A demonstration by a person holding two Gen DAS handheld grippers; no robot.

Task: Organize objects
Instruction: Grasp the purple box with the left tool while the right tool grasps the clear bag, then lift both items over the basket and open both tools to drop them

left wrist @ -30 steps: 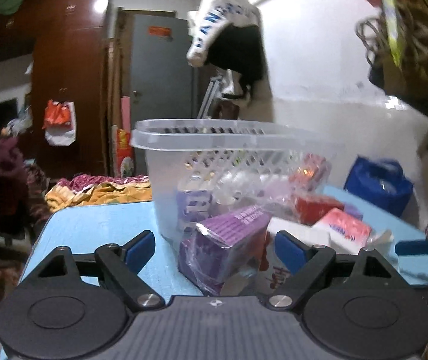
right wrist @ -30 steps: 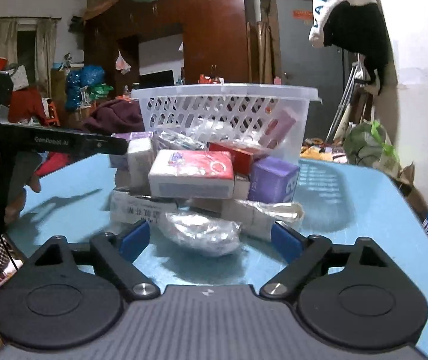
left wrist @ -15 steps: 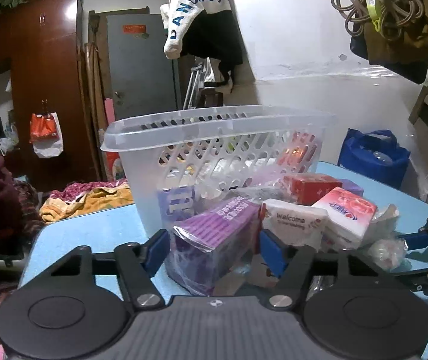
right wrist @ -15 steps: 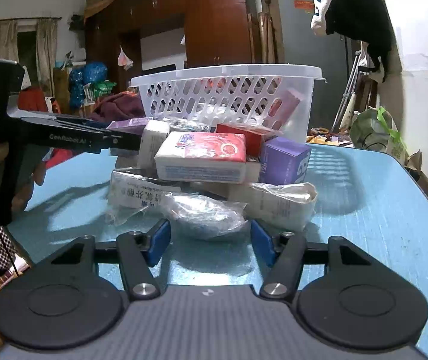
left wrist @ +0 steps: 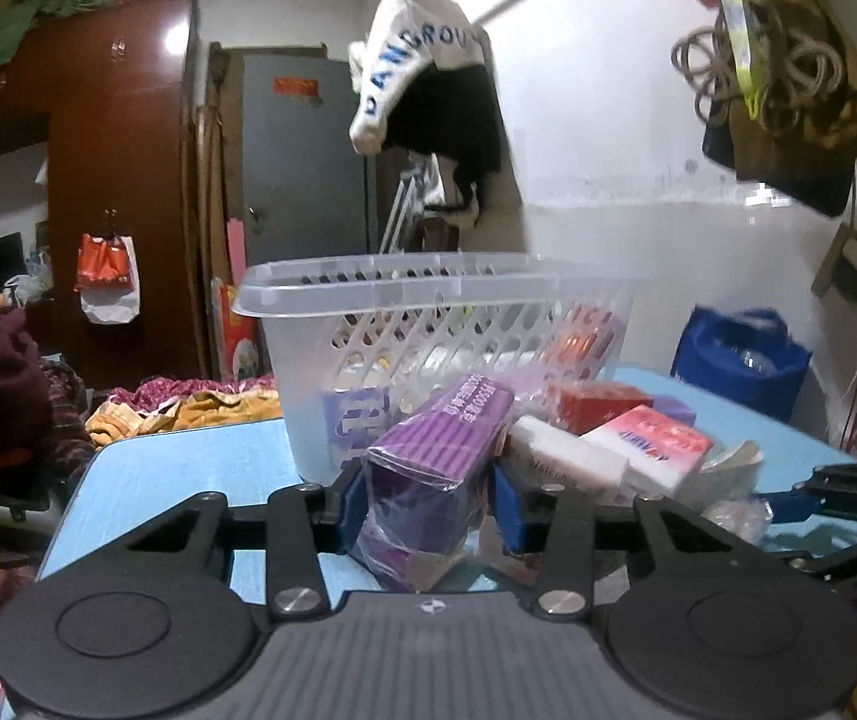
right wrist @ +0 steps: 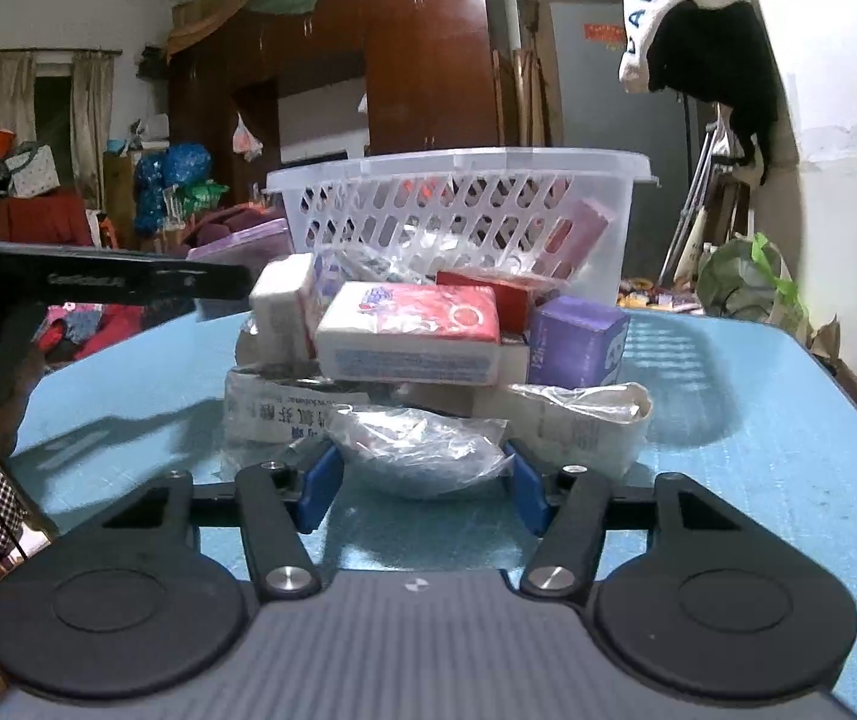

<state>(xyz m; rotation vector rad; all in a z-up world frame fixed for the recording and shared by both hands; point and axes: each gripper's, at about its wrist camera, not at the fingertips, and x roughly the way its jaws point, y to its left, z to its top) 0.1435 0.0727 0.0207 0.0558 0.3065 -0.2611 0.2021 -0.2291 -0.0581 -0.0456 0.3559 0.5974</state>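
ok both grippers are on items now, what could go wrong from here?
1. The left gripper holds the purple box by its loose wrap and tilted; it may slip.
2. The right gripper pinches a crinkly clear bag under the pile; pulling may topple the red-white pack.

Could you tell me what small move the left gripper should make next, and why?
Probably lift the purple box up and forward over the basket rim. The left gripper has its blue fingers pressed against the box's sides, one end already tilts up, and the basket stands right behind it on the blue table.
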